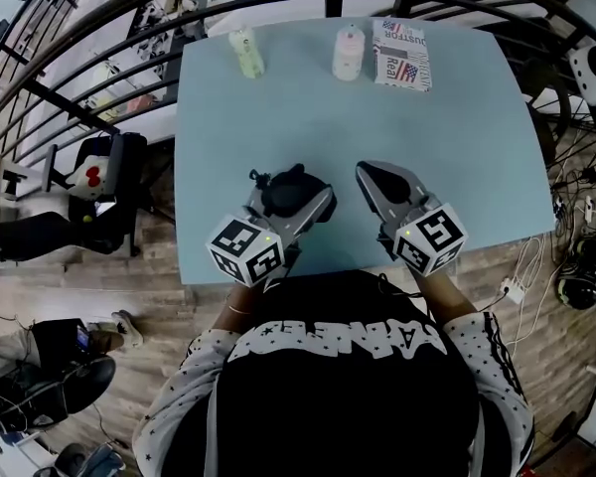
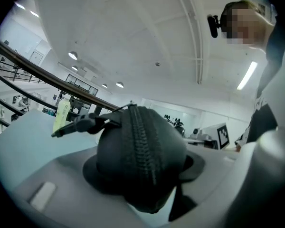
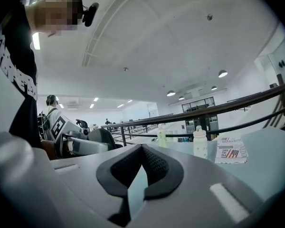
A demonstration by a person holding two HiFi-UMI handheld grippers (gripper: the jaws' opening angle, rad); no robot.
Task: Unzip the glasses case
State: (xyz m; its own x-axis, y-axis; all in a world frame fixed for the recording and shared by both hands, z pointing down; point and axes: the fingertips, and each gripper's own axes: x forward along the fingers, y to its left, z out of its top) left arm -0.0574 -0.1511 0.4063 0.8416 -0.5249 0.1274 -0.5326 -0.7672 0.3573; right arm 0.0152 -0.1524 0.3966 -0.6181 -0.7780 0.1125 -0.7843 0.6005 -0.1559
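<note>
A black zipped glasses case [image 1: 286, 187] is held just above the near part of the light blue table [image 1: 457, 157]. My left gripper [image 1: 291, 200] is shut on it, one finger on each side. In the left gripper view the case [image 2: 140, 160] fills the gap between the pads, its closed zipper runs over the top, and the zipper pull [image 2: 80, 125] sticks out to the left. My right gripper [image 1: 366, 170] hangs a little to the right of the case, apart from it. Its jaws are shut with nothing between them, and the pads [image 3: 154, 167] meet at the tip.
At the table's far edge stand a pale green bottle [image 1: 246, 53], a white bottle [image 1: 348, 53] and a printed packet [image 1: 401, 54]. A dark railing [image 1: 99, 58] curves round the far side. A black chair [image 1: 104, 192] stands left of the table, and cables [image 1: 566, 217] lie on the floor at right.
</note>
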